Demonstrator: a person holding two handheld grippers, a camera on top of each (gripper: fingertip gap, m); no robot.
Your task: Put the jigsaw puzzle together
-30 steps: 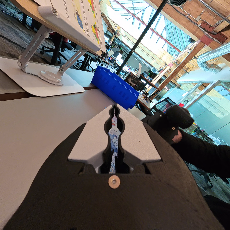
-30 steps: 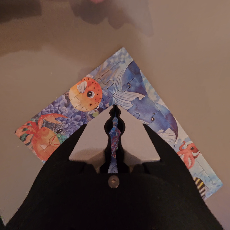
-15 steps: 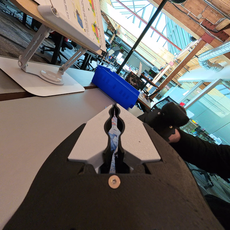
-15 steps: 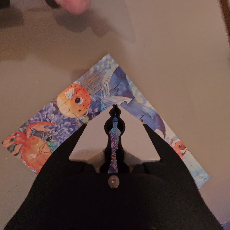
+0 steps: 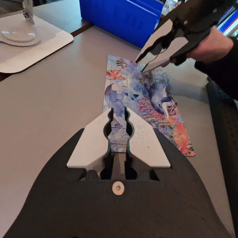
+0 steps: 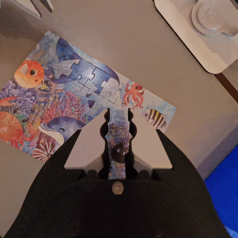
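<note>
Left view: rides the left tongs (image 5: 118,109), low over the worktop (image 5: 45,103), looking slantwise along the puzzle (image 5: 140,103) from its near short end toward the blue bin (image 5: 118,19) beyond it.
Right view: rides the right tongs (image 6: 118,109), above the puzzle (image 6: 77,83), looking almost straight down, close over its long edge.
Shared: both take in the puzzle, the white stand base (image 5: 32,42) (image 6: 206,32) beside it and the blue bin (image 6: 224,186).
Cross-sight: the left view shows the right tongs (image 5: 140,67) over the puzzle's far end; the right view catches the left tongs' tips (image 6: 38,7) at its top left corner.
</note>
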